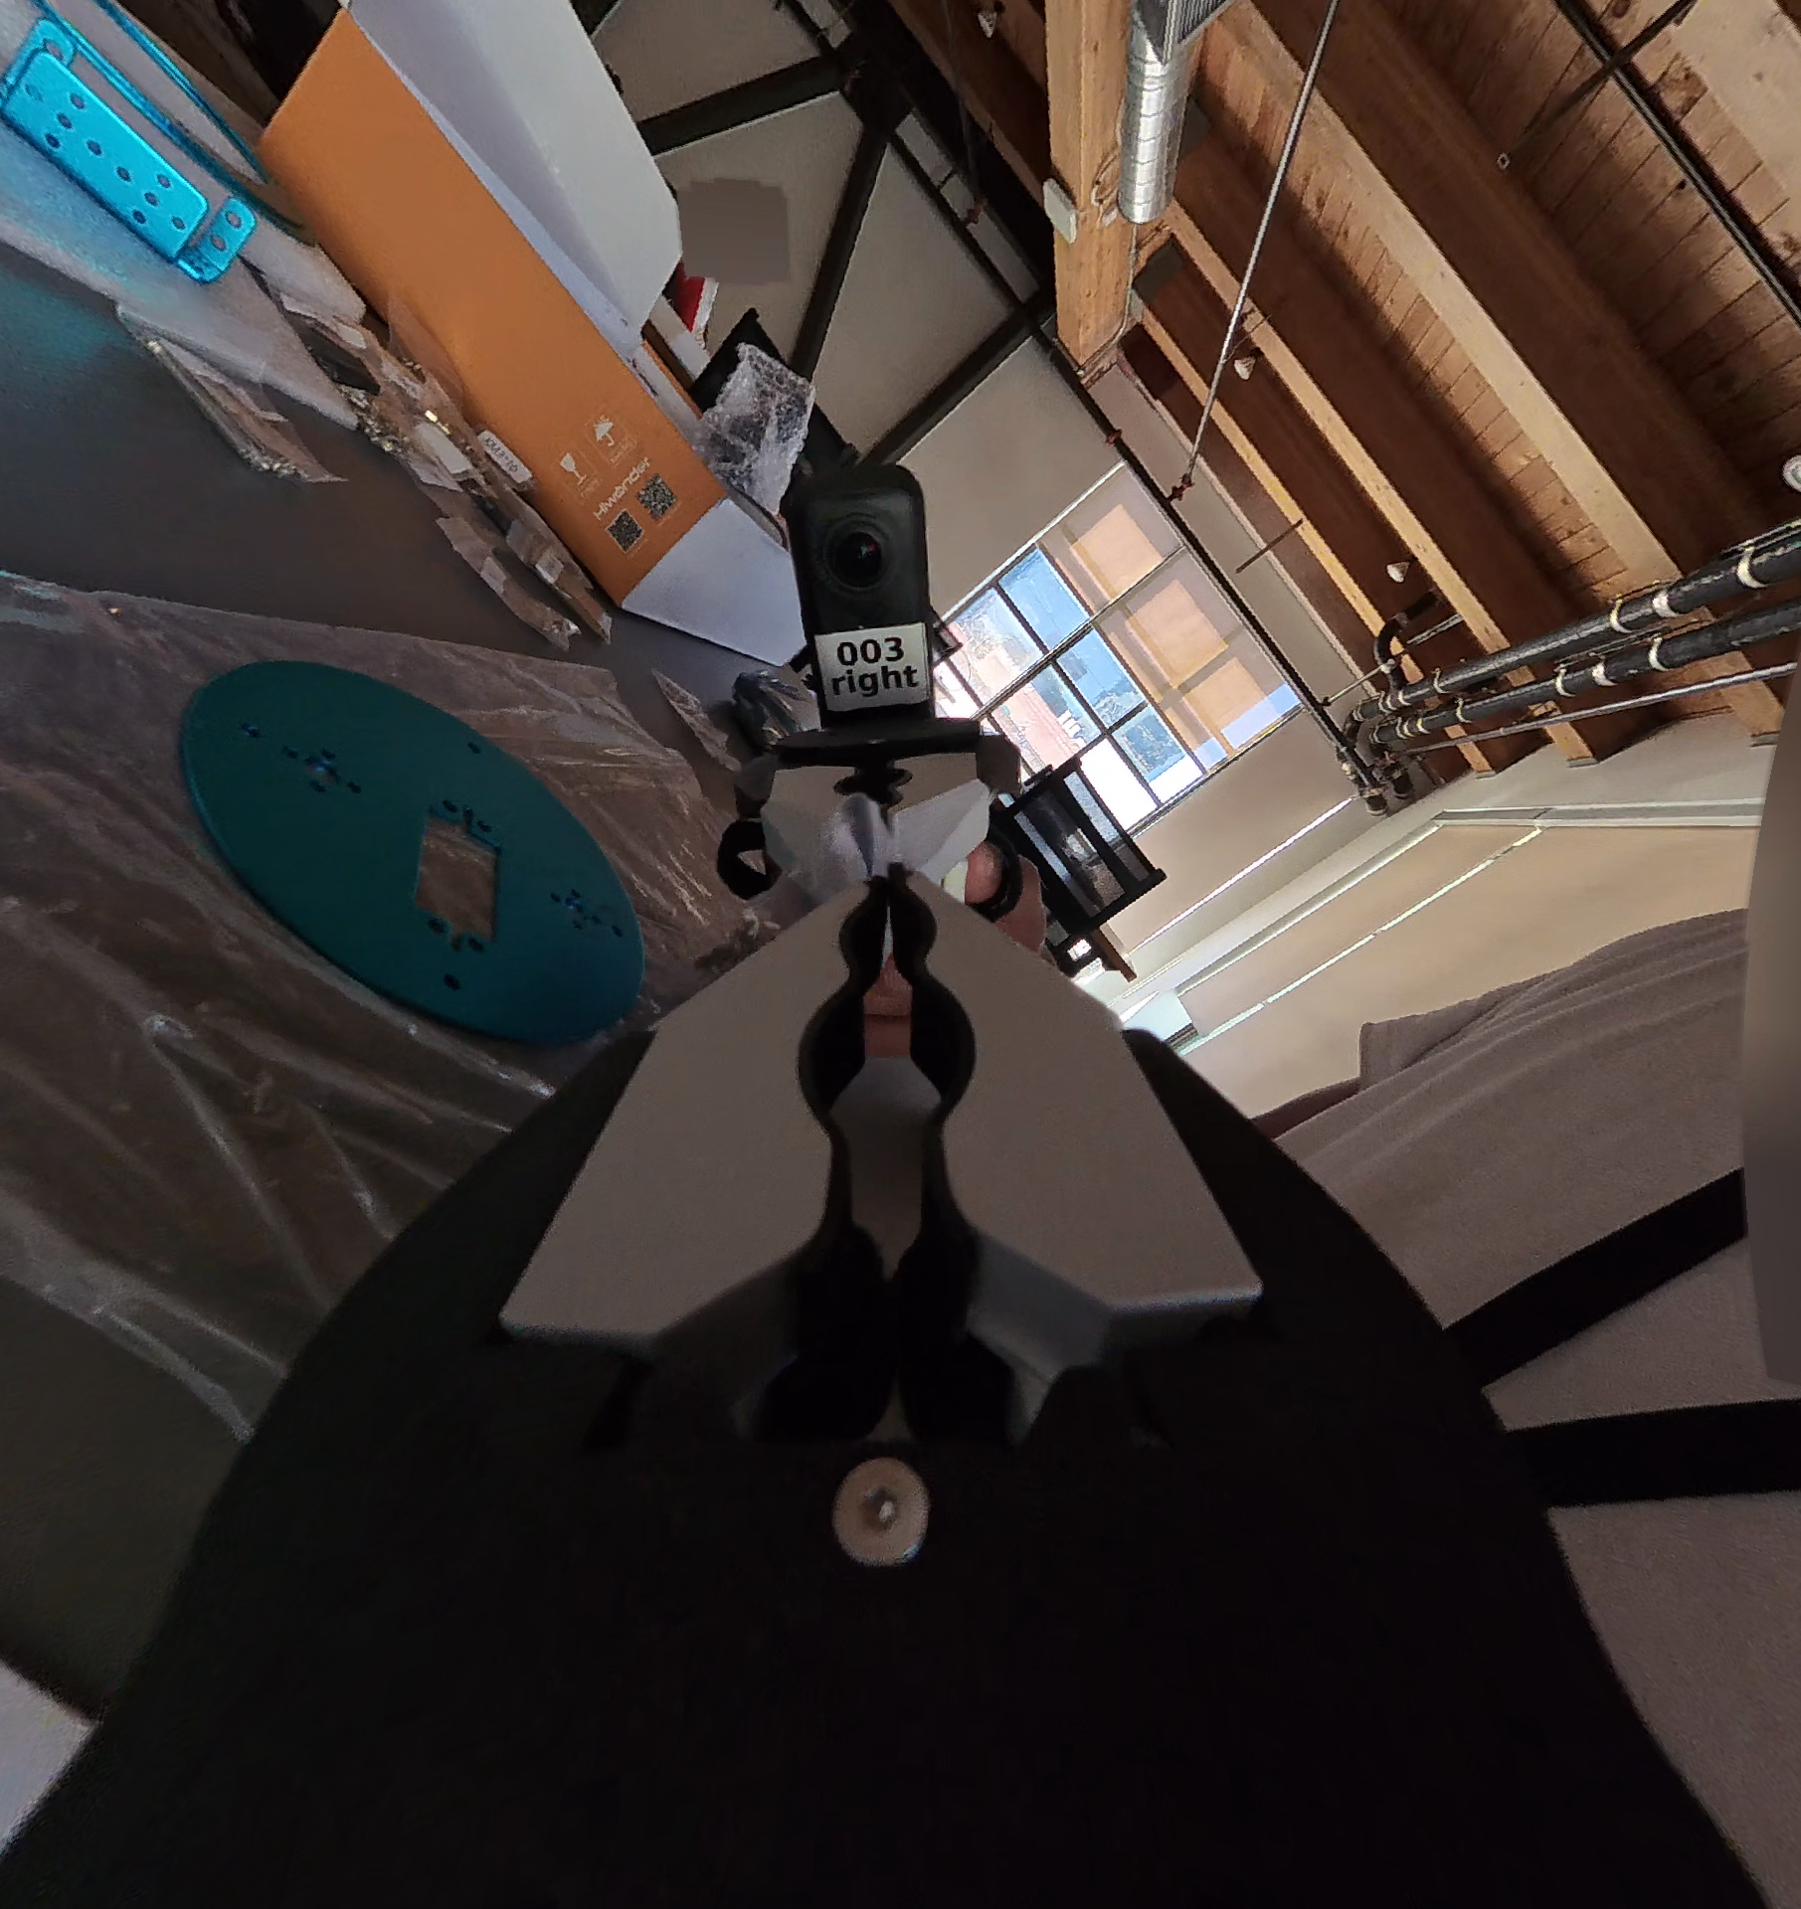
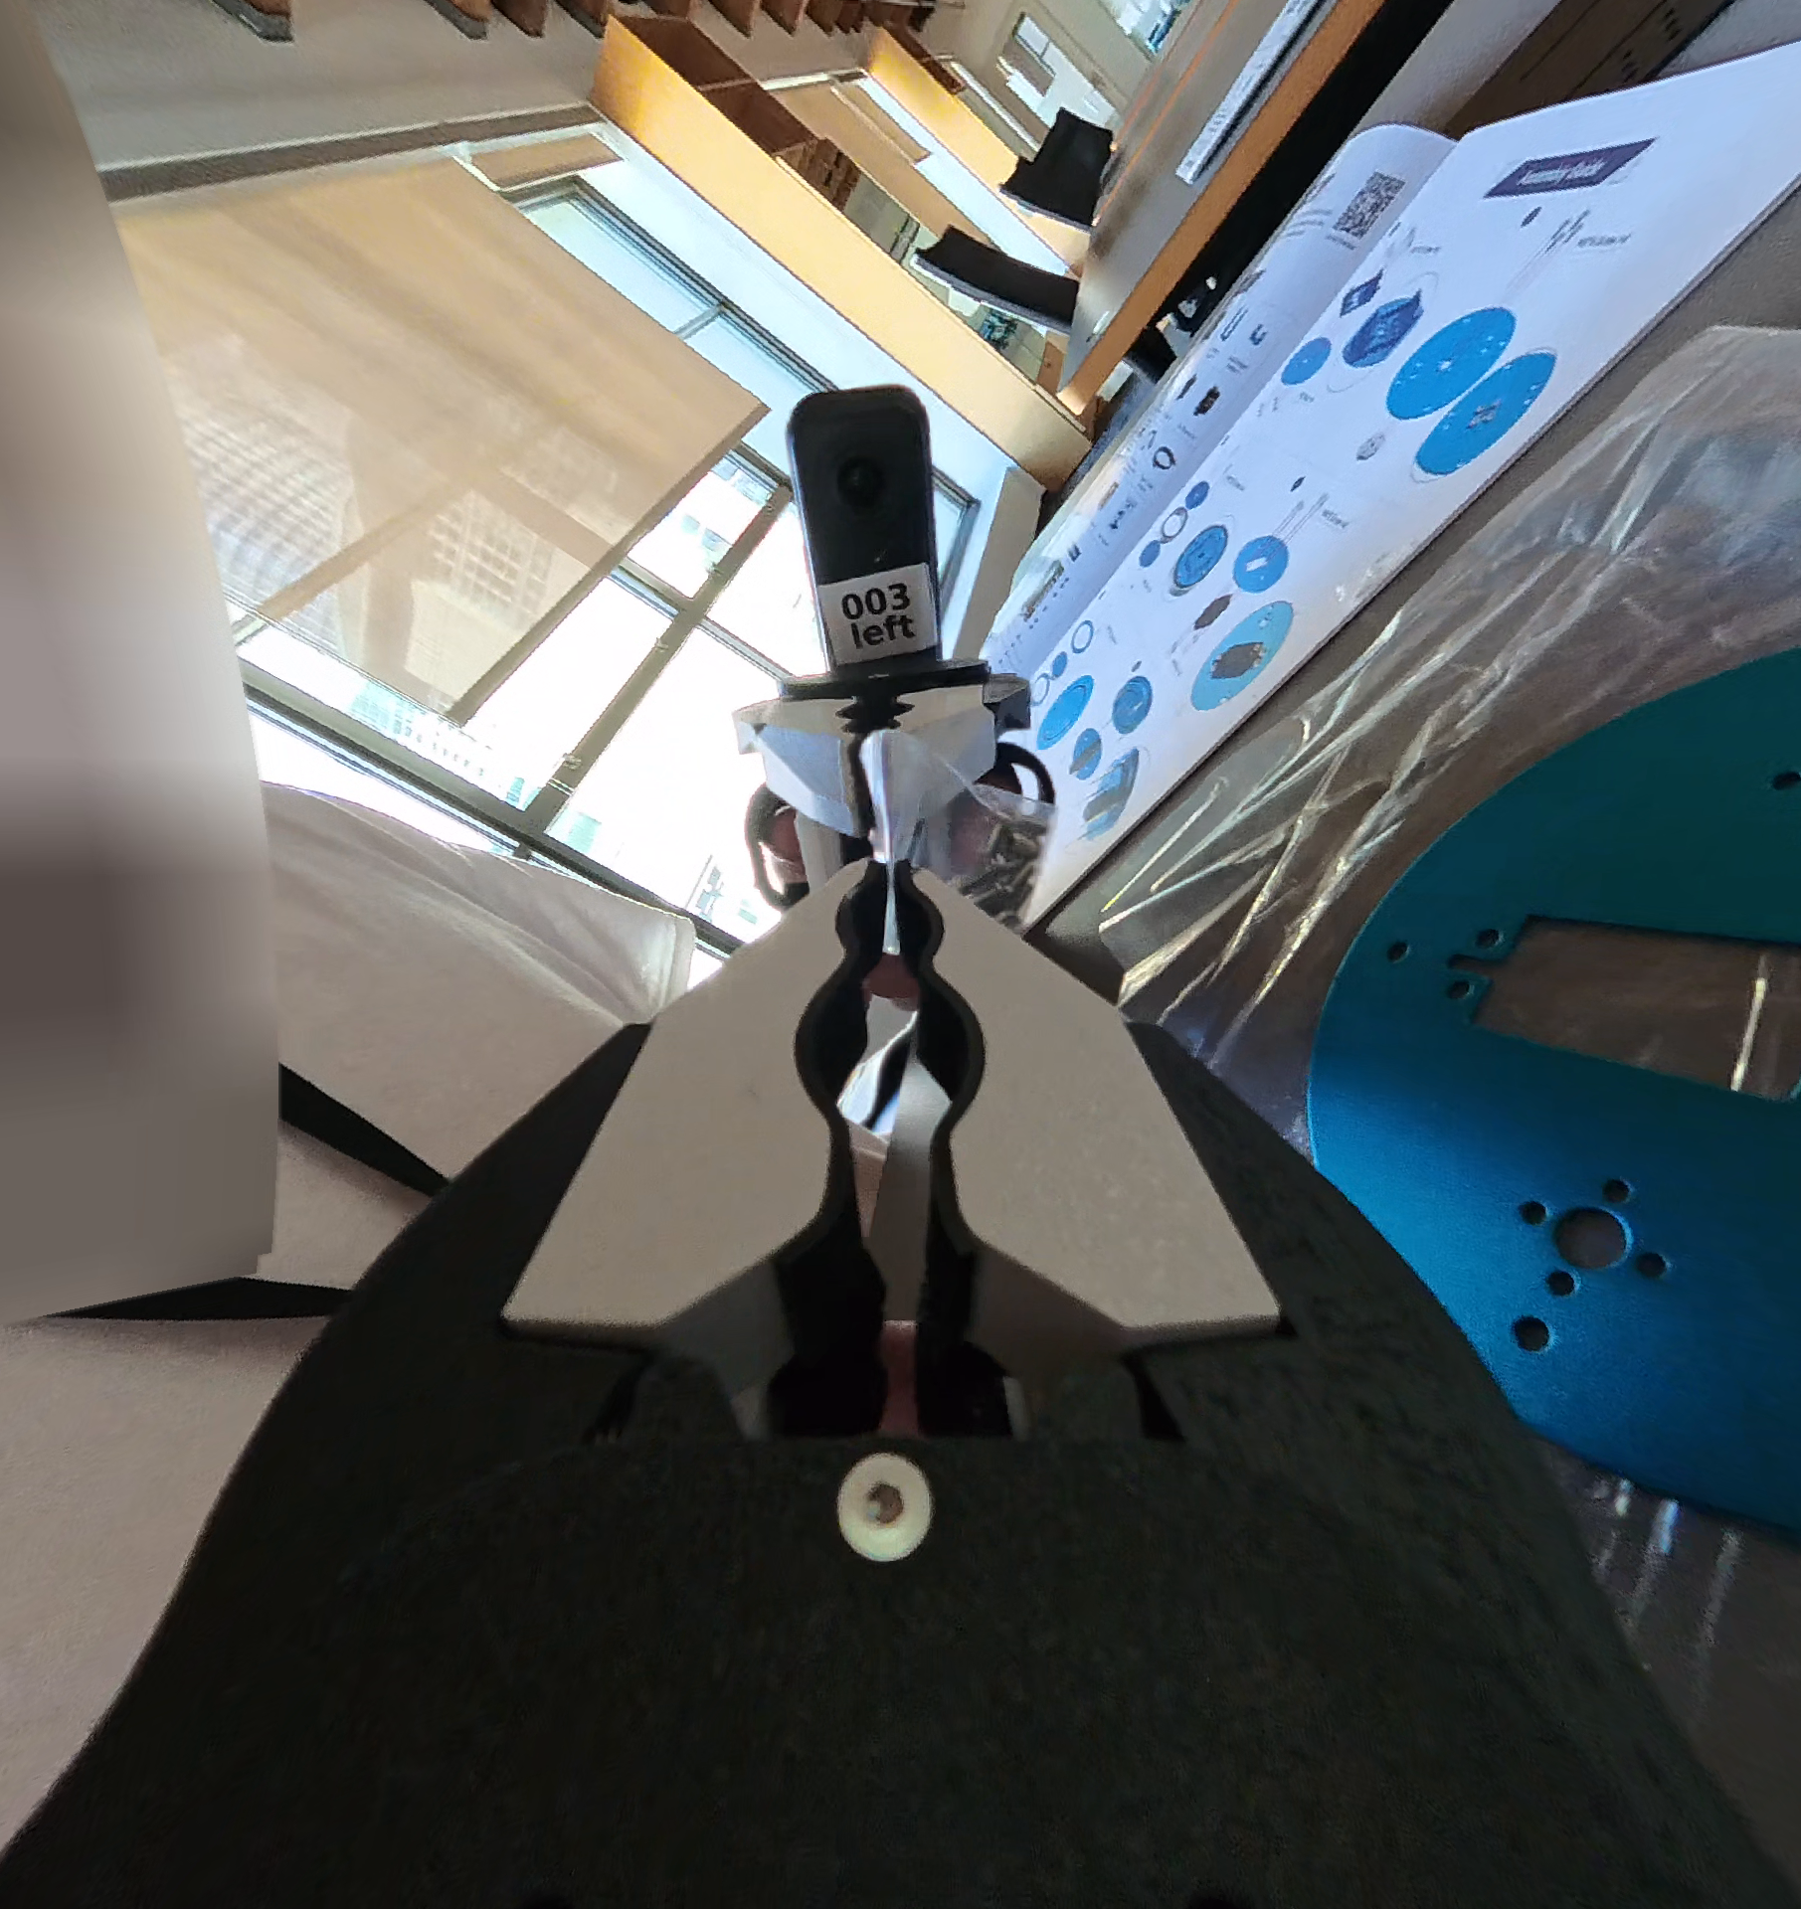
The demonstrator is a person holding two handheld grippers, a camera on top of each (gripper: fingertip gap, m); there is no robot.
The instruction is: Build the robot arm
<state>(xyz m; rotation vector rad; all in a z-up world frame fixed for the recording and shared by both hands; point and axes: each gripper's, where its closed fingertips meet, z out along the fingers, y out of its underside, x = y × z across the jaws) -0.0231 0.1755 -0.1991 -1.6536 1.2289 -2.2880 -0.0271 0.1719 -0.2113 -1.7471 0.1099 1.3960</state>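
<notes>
Wooden ceiling beams, pipes and tall windows fill the background, and both views are tipped steeply, so the table (image 1: 69,496) runs up the left of the left wrist view and up the right of the right wrist view.

Far left in the left wrist view lies a bright blue perforated bracket (image 1: 111,155), with an orange and white box (image 1: 483,341) just right of it. Nearer sits a teal round plate (image 1: 400,847) on crinkled clear plastic wrap (image 1: 152,1085).

At centre, the two grippers face each other tip to tip. The left gripper (image 1: 891,888) has its fingers pressed together on a small clear plastic bag (image 1: 855,837). The right gripper (image 2: 891,878) pinches the opposite edge of that bag, its fingers likewise closed on the film. Small dark parts seem to sit in the bag, though they are hard to make out.

Further right in the right wrist view, a white instruction sheet (image 2: 1392,413) lies on the table beyond the teal plate.

The risks, as I judge them: thin film can slip out of either pinch, and a hard pull apart could tear it suddenly, scattering the contents over the table or floor.
</notes>
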